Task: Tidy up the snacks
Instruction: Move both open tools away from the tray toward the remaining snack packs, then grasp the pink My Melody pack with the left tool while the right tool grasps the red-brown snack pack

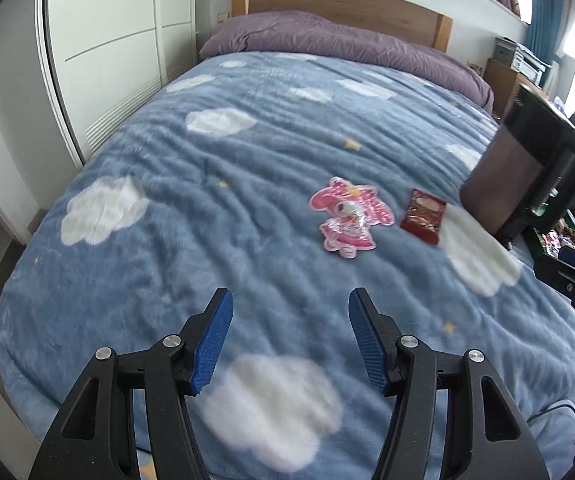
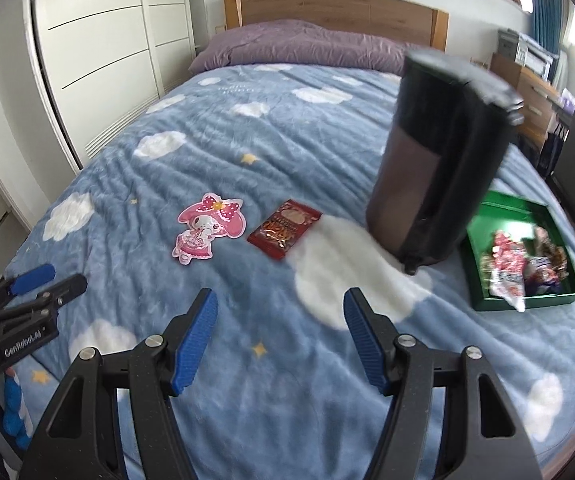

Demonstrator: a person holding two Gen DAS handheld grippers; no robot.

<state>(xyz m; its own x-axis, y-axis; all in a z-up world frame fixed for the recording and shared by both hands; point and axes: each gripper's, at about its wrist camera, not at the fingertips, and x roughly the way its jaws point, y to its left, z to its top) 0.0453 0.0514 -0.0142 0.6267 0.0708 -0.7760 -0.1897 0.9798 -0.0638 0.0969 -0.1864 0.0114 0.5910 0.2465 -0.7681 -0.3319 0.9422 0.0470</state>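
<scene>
Both claws hover over the bed [image 2: 215, 128], jaws apart, nothing between them: left claw [image 1: 290, 336], right claw [image 2: 280, 334]. Pink pack [image 2: 207, 229] and red pack [image 2: 284, 229] lie side by side on the blanket. Dark canister [image 2: 431, 168] stands right of them, touching a green tray [image 2: 527, 303] of snacks [image 2: 519, 264].
</scene>
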